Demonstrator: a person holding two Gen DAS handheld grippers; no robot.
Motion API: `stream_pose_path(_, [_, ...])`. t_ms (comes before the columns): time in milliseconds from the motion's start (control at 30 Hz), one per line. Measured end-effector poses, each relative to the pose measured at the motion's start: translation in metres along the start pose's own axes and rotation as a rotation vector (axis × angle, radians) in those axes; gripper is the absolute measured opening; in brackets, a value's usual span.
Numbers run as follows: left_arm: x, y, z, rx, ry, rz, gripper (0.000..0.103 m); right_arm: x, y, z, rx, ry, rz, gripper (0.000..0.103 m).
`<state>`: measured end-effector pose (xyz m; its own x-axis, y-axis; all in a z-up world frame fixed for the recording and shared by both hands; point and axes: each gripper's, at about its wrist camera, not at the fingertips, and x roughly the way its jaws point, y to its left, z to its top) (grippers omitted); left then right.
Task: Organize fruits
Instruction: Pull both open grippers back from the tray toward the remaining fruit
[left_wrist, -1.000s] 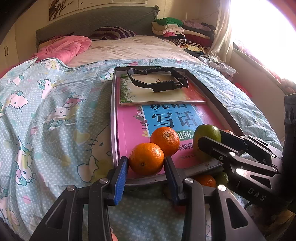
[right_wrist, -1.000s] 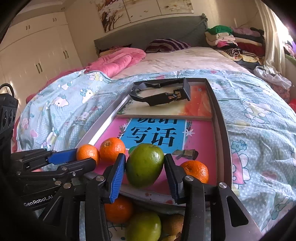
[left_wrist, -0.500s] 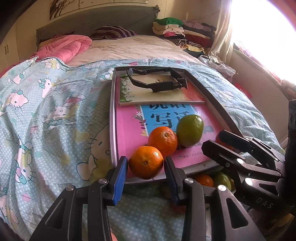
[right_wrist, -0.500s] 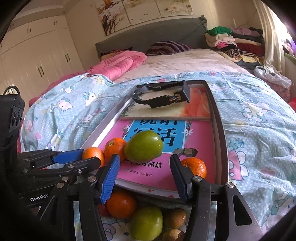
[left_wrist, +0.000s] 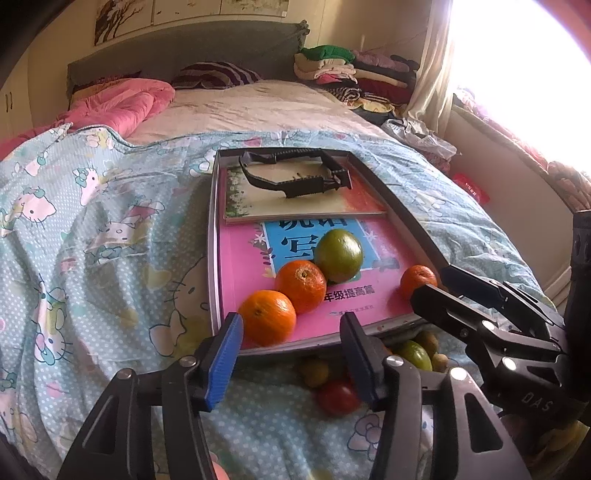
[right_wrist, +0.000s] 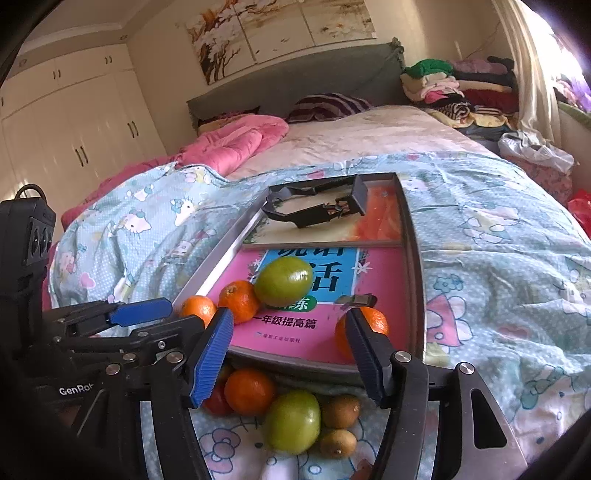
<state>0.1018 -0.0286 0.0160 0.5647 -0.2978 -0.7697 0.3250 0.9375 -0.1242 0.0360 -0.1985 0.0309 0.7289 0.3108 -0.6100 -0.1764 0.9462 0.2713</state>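
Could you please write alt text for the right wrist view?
The open right gripper holds nothing above a metal tray on a bed, where a green fruit and three oranges rest on a pink book. More fruit lies on the quilt below.

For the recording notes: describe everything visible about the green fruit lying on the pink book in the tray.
The green fruit is round, smooth-skinned and glossy, yellow-green with a slight brownish blush on one side. It lies free on the pink book inside the metal tray, partly covering the book's blue title panel. It rests against one orange, the middle of a diagonal row with a second orange nearer the tray's corner. No gripper touches it; the right gripper stands open in front.
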Motion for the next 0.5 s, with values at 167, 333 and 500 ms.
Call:
stream_pose_path(167, [-0.008, -0.001, -0.002, -0.001, -0.014, 0.006, 0.059, -0.01, -0.001, -0.003, -0.003, -0.007, -0.015, 0.067])
stream_pose_path(333, [-0.015, 0.003, -0.003, -0.012, -0.022, 0.006, 0.059, -0.016, 0.0, -0.006, -0.001, -0.005, -0.02, 0.067])
stream_pose_path(500, [-0.02, 0.007, -0.007, -0.018, -0.023, 0.011, 0.059, -0.022, 0.003, -0.008, -0.007, -0.003, -0.019, 0.067])
